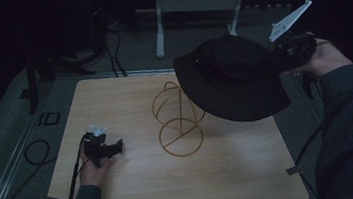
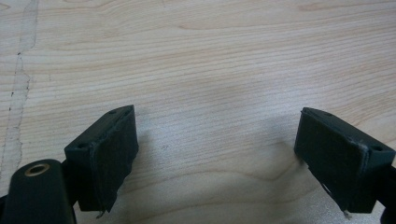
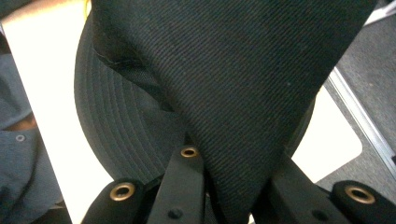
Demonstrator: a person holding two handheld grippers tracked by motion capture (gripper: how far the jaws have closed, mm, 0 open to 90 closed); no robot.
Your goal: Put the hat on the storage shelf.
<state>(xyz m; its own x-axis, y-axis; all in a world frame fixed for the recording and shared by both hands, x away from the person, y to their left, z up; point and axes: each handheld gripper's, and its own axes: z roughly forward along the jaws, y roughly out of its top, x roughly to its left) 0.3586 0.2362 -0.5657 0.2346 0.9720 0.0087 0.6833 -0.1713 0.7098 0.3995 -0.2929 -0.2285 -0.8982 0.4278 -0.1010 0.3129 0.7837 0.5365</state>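
Hat point(image 1: 232, 78) aloft at far right in the high view, pinched at its brim by right gripper point(image 1: 287, 51), tilted just right of and above wire stand point(image 1: 177, 122); left gripper point(image 1: 103, 149) well apart at near left; left gripper view: jaws spread over bare table point(image 2: 210, 60); right gripper view: jaws pressed on hat fabric point(image 3: 243, 84).

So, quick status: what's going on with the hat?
Right gripper shut on black hat, held above wire stand. Left gripper open, resting on table. Nothing blocking.
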